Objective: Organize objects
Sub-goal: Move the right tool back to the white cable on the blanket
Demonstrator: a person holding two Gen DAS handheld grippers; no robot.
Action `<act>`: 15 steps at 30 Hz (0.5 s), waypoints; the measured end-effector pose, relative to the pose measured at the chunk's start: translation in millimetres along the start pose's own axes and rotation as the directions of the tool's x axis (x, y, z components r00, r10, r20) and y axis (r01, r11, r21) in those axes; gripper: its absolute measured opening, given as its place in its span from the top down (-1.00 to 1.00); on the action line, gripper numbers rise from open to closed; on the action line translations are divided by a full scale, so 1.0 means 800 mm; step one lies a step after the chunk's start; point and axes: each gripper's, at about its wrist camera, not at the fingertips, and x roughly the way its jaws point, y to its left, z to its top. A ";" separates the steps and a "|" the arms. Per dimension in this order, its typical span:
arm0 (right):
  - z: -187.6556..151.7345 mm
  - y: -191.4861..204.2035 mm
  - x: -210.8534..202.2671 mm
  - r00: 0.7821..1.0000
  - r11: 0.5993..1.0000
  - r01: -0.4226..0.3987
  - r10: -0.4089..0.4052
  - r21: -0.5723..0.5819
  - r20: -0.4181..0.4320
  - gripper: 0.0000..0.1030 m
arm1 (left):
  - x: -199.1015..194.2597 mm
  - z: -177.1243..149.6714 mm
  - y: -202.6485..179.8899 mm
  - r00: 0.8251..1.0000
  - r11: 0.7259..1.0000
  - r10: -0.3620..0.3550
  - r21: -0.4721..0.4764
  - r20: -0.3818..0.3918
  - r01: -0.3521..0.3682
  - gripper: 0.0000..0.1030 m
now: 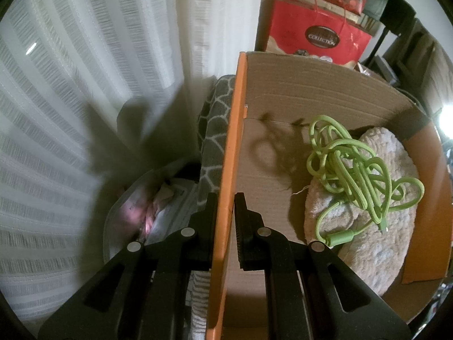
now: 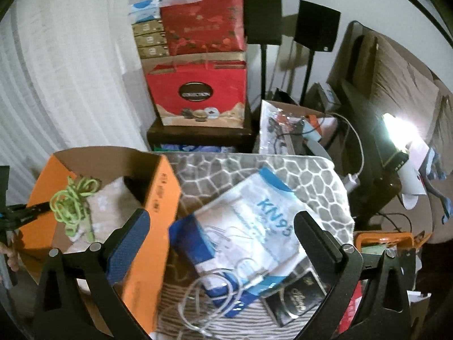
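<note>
Orange cardboard box (image 2: 158, 215), side wall pinched by the left gripper (image 1: 226, 215), holds a beige fleece cloth (image 1: 365, 226) under a tangled green braided cable (image 1: 354, 164). White-and-blue KN95 mask pack (image 2: 249, 232) lies just beside the box on the grey patterned blanket (image 2: 311, 170), directly between the wide-spread, empty right gripper (image 2: 223, 235) fingers, long axis slanting up-right; right hand nearer.

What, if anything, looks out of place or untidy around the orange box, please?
The green cable lies in a tangled heap on the towel inside the box, not coiled. Beside the box, a KN95 mask pack sits askew on the blanket, with a loose white cord trailing.
</note>
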 end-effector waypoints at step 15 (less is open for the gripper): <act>-0.036 -0.058 0.040 0.995 0.999 0.017 -0.013 0.045 -0.102 -0.98 | 0.001 -0.001 -0.001 1.000 1.000 0.001 0.004 0.000 -0.001 0.79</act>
